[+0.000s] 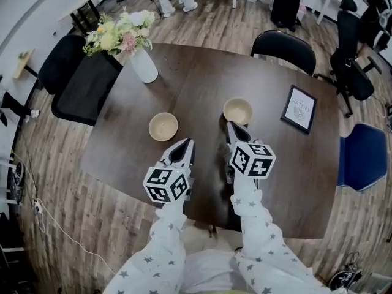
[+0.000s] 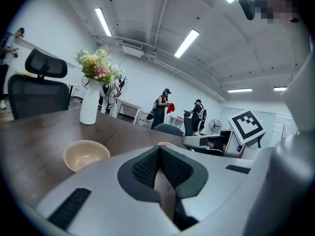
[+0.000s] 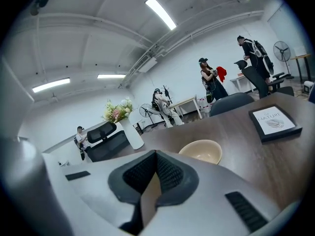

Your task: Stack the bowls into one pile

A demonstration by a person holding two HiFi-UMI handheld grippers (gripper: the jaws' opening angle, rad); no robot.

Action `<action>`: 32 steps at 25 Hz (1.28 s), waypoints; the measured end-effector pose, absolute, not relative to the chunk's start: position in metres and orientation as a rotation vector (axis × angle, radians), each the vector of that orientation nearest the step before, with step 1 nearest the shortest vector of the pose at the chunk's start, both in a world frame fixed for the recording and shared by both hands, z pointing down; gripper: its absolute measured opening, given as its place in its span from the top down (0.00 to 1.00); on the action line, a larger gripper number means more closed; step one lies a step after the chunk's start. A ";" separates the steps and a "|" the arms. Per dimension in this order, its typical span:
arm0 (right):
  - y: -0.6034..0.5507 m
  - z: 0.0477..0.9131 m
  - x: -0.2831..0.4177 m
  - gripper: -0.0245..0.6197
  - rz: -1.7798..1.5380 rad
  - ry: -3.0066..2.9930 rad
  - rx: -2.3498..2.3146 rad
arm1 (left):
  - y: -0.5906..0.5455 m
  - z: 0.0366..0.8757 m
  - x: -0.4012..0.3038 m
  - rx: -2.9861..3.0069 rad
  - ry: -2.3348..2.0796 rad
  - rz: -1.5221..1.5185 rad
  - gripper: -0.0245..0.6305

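Two beige bowls stand apart on the dark wooden table (image 1: 196,84). The left bowl (image 1: 163,126) (image 2: 86,154) lies just ahead and left of my left gripper (image 1: 186,143) (image 2: 158,149), whose jaws are shut with nothing in them. The right bowl (image 1: 237,111) (image 3: 201,151) sits right in front of my right gripper (image 1: 231,126) (image 3: 156,153), also shut and empty, its tips just short of the bowl's near rim. Both bowls are upright and empty. In the left gripper view the right bowl's rim (image 2: 167,144) peeks over the jaws.
A white vase of flowers (image 1: 144,65) stands at the table's far left and a framed card (image 1: 299,109) at the right. Black chairs (image 1: 285,48) (image 1: 86,87) and a blue chair (image 1: 362,155) ring the table. People stand far off in the room.
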State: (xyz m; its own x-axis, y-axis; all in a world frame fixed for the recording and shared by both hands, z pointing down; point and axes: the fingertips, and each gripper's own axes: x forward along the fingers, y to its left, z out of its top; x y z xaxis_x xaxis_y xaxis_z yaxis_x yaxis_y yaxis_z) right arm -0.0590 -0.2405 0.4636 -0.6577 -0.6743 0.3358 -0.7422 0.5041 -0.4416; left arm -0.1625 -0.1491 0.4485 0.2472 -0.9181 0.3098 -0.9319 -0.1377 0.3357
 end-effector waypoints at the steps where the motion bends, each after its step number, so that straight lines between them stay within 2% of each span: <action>1: -0.240 0.464 -0.065 0.93 0.867 -2.618 1.233 | -0.148 0.450 -0.169 2.062 -1.686 0.040 0.93; 21: -0.221 0.510 -0.215 0.92 1.045 -2.573 1.003 | -0.144 0.490 -0.289 1.980 -1.635 0.055 0.93; 22: -0.220 0.514 -0.219 0.91 1.062 -2.561 0.997 | -0.144 0.492 -0.292 1.979 -1.632 0.057 0.93; 24: -0.220 0.523 -0.227 0.79 1.097 -2.532 0.985 | -0.145 0.494 -0.299 1.977 -1.625 0.060 0.93; 32: -0.220 0.555 -0.251 0.71 1.150 -2.431 0.986 | -0.147 0.507 -0.325 1.957 -1.620 0.077 0.93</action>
